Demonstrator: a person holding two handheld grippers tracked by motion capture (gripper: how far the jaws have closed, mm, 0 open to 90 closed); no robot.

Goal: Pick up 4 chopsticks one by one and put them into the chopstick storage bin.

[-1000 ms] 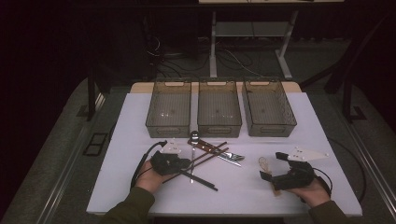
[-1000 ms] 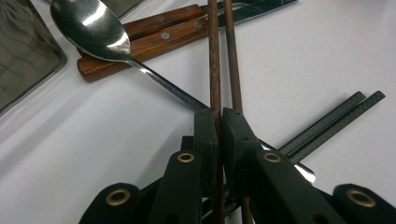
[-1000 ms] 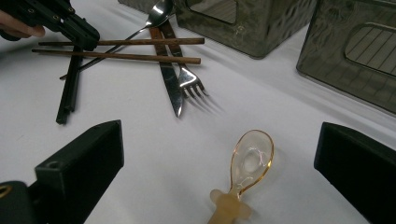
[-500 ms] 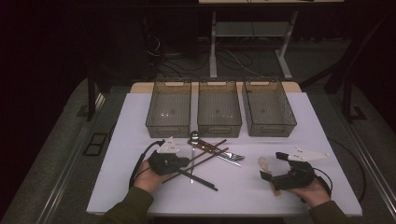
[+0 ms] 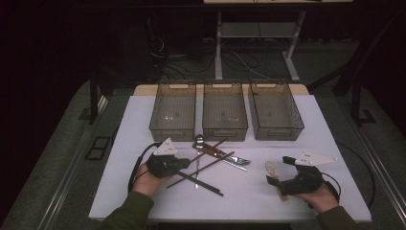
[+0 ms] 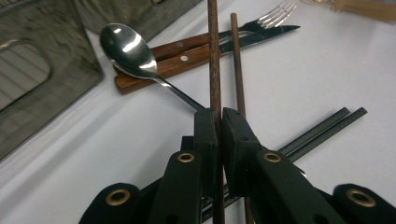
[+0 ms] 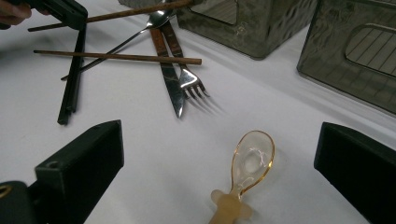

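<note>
While the left hand-held gripper (image 6: 218,122) pinches a slim brown wooden chopstick (image 6: 214,60) between its matte black jaws, its twin (image 6: 238,70) lies just beside on the smooth white tabletop (image 5: 330,139). A polished steel spoon (image 6: 128,46) rests on a wood-handled knife and fork — two ribbed black chopsticks (image 6: 322,130) cross beneath. The right hand-held gripper (image 7: 219,163) gapes wide around a translucent amber plastic spoon (image 7: 250,165). Three clear smoky bins (image 5: 225,110) stand behind.

The amber spoon (image 7: 250,170) has its handle cut off at the near edge. The black chopsticks (image 6: 322,130) run under the jaws and hide there.
</note>
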